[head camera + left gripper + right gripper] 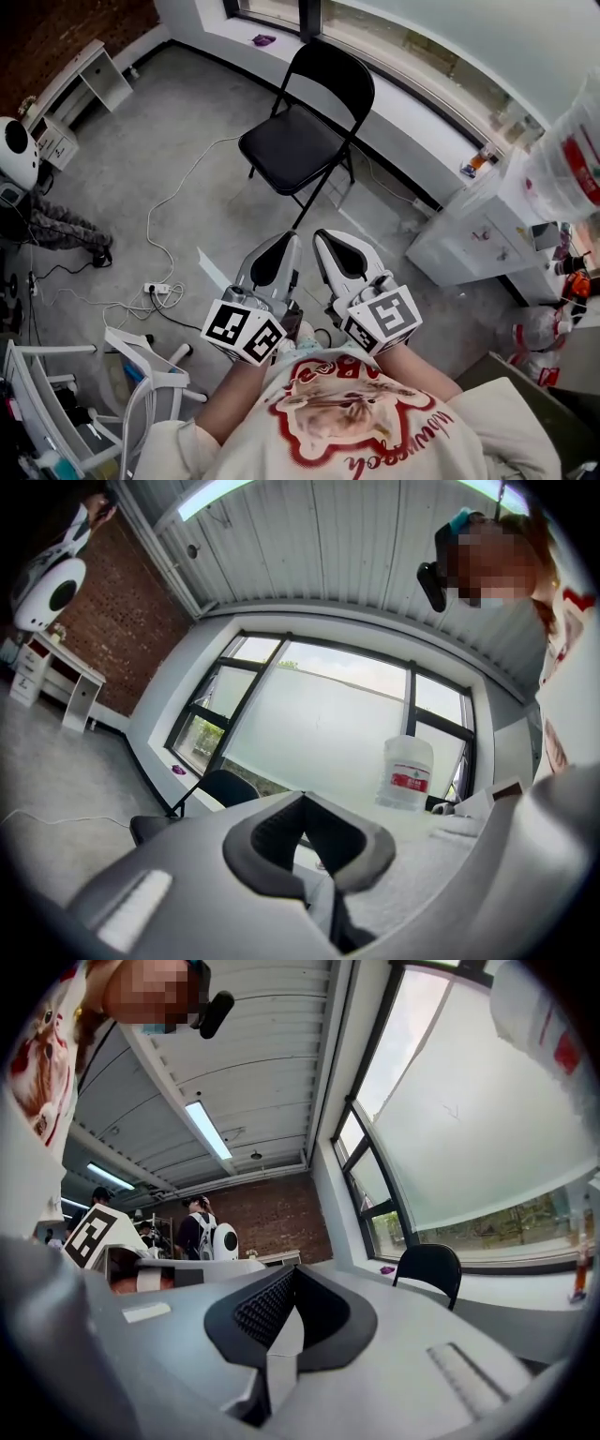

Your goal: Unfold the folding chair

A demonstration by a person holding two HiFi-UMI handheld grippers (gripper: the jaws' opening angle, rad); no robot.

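Note:
The black folding chair point(305, 131) stands opened out on the grey floor by the window, seat flat and backrest upright. It also shows small and far off in the left gripper view point(228, 787) and the right gripper view point(429, 1266). My left gripper point(281, 246) and right gripper point(328, 240) are held side by side close to the person's chest, well short of the chair and touching nothing. In each gripper view the jaws meet at the tips, left gripper point(302, 801) and right gripper point(292, 1275), with nothing between them.
A white cabinet point(483, 239) stands at the right with a water jug point(574, 155) above it. A power strip point(159, 289) and white cables lie on the floor at the left. A white rack point(141, 367) is at lower left, a white desk point(94, 70) far left.

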